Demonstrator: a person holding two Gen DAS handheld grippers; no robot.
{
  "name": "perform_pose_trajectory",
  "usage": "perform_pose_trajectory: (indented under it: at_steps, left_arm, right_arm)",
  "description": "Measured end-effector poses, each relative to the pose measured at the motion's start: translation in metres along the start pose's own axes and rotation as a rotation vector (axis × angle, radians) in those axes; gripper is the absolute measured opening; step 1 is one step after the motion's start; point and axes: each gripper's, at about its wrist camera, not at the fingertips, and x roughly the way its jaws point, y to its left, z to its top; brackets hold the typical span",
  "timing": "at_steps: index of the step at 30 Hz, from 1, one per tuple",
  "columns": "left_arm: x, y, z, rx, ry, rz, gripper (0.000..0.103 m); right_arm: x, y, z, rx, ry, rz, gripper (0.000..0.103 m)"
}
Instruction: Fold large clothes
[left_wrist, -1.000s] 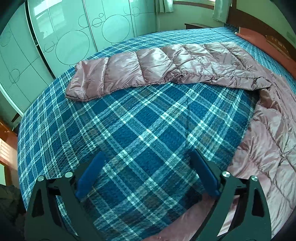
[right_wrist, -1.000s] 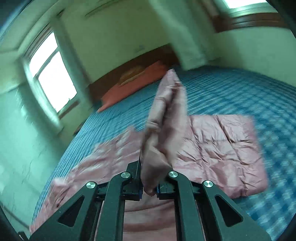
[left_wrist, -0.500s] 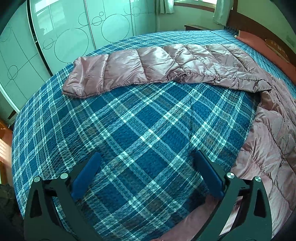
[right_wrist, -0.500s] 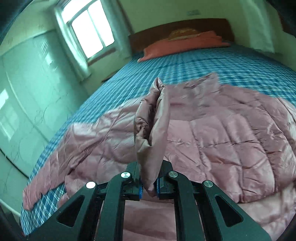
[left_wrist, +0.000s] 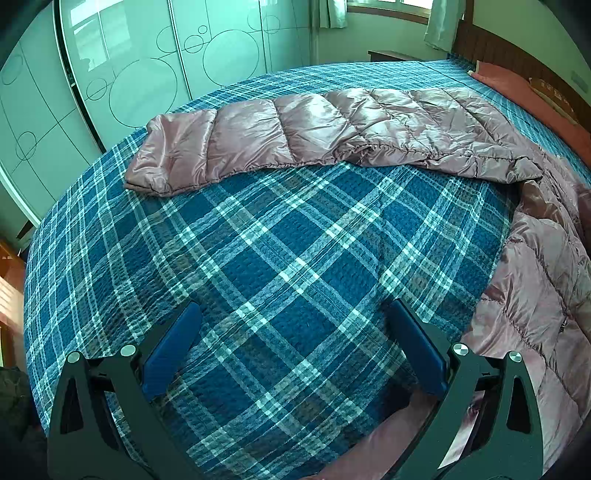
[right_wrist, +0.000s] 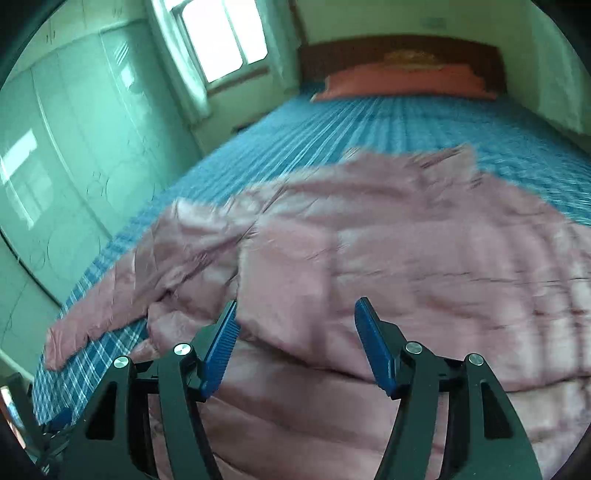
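Item: pink quilted down jacket (right_wrist: 388, 251), large, lying flat on a bed with a blue plaid bedspread (left_wrist: 280, 266); landmark for all places below is the jacket's body. Body: spread across the foot half of the bed, a flap of it laid over onto itself, the fold's edge just ahead of the right hand-held gripper (right_wrist: 295, 343). Far sleeve (left_wrist: 295, 136): stretched straight out from the body toward the mirrored wardrobe (left_wrist: 122, 81), resting on bare bedspread, not yet folded in. Orange pillow (right_wrist: 402, 83): well beyond the body, against the wooden headboard. Right hand-held gripper: jaws have just been opening and now stand apart over the body, no cloth between the pads, the flap released. Left hand-held gripper (left_wrist: 295, 347): jaws wide apart, empty, hanging over bare bedspread beside the body's near edge. Progress, judged: early; one side appears turned in, while the outstretched sleeve and the crosswise folds of the body are left to do. The right view is motion-blurred, so finer creases cannot be told.
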Motion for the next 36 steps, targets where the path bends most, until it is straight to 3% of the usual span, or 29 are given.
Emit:
perform_pose_trajectory:
  at_steps: [2, 4, 7, 9, 11, 15, 17, 22, 26, 28, 31, 33, 36]
  left_arm:
    - [0.0, -0.001, 0.0, 0.001, 0.0, 0.001, 0.101]
    - [0.001, 0.001, 0.0, 0.002, -0.001, 0.003, 0.101]
    - [0.001, 0.001, 0.0, 0.003, -0.002, 0.004, 0.101]
    - [0.001, 0.0, 0.0, 0.004, -0.001, 0.005, 0.101]
    - [0.0, 0.0, 0.0, 0.004, -0.002, 0.007, 0.101]
    - [0.0, -0.001, 0.0, 0.005, -0.002, 0.008, 0.101]
    - [0.002, 0.001, 0.0, 0.004, -0.002, 0.007, 0.101]
    - [0.0, -0.001, 0.0, 0.005, -0.004, 0.009, 0.101]
    - [0.002, 0.001, 0.0, 0.007, -0.004, 0.011, 0.101]
    - [0.001, 0.0, 0.0, 0.005, -0.003, 0.008, 0.101]
    - [0.0, -0.002, -0.001, 0.007, -0.006, 0.012, 0.101]
    - [0.0, -0.002, -0.001, 0.006, -0.005, 0.011, 0.101]
    - [0.0, -0.002, -0.002, 0.004, -0.005, 0.008, 0.101]
  right_arm:
    - [-0.018, -0.043, 0.006, 0.063, -0.028, -0.081, 0.059]
    - [-0.027, -0.089, 0.008, 0.124, -0.025, -0.185, 0.045]
    - [-0.032, -0.15, 0.0, 0.229, 0.008, -0.27, 0.045]
    - [-0.029, -0.173, -0.011, 0.259, 0.029, -0.341, 0.045]
    - [-0.015, -0.187, -0.024, 0.266, 0.088, -0.353, 0.045]
    - [-0.008, -0.183, -0.02, 0.192, 0.113, -0.376, 0.046]
    - [-0.012, -0.184, -0.007, 0.212, 0.088, -0.351, 0.046]
    - [-0.004, -0.209, 0.028, 0.247, 0.015, -0.403, 0.047]
    - [0.034, -0.228, 0.029, 0.263, 0.097, -0.418, 0.055]
    - [0.031, -0.218, 0.036, 0.231, 0.1, -0.444, 0.056]
    - [0.01, -0.188, 0.031, 0.224, 0.056, -0.379, 0.056]
    - [0.006, -0.166, 0.022, 0.174, 0.044, -0.381, 0.056]
    - [0.02, -0.158, 0.003, 0.146, 0.088, -0.41, 0.057]
